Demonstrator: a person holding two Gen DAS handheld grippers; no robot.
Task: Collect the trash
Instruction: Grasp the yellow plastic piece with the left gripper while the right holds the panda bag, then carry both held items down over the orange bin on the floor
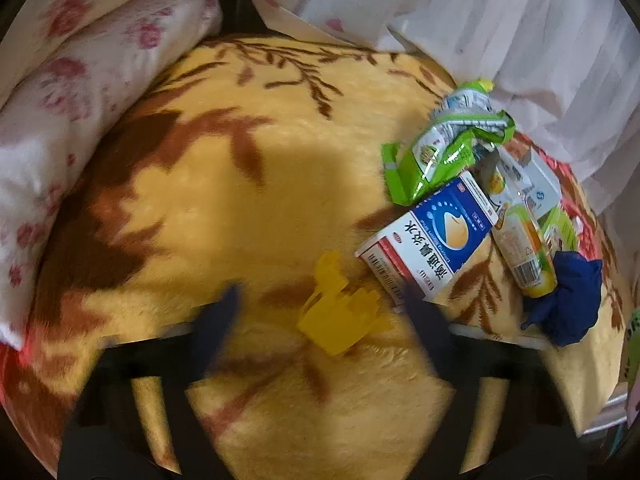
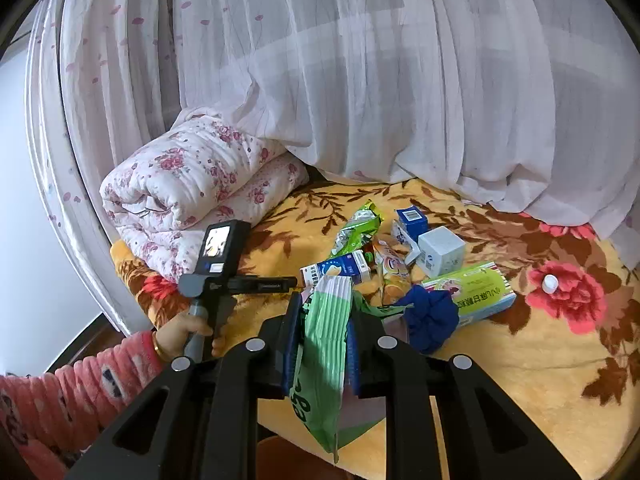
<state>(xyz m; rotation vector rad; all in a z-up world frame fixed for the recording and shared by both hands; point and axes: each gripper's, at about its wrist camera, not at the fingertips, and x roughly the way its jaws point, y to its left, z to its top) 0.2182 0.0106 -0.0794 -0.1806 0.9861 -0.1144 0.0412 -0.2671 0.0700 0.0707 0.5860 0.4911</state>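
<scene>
I work over a bed covered by a yellow blanket with brown leaves. My left tool hangs low over it with its fingers spread wide and empty — a small yellow plastic scrap lies on the blanket between the tips, a little toward the right finger. That scrap is the nearest trash to this hand; its shape is blurred and I cannot tell its long axis.

The rest of the trash lies ahead and to the right of the left tool: a blue-and-white box with its long axis running diagonally up to the right, a crumpled green wrapper beyond it, a narrow yellow-green packet and a dark blue cloth wad beside that.

My right tool is clamped on a green-and-white bag, which hangs down between the fingers. Past it I see the same pile, plus a white cube box, a long green box and a small white cap well apart to the right.

The bag hides part of the pile, and the bag's mouth is not visible — I cannot tell whether it is open. A folded floral quilt and a sheer curtain stand behind.
</scene>
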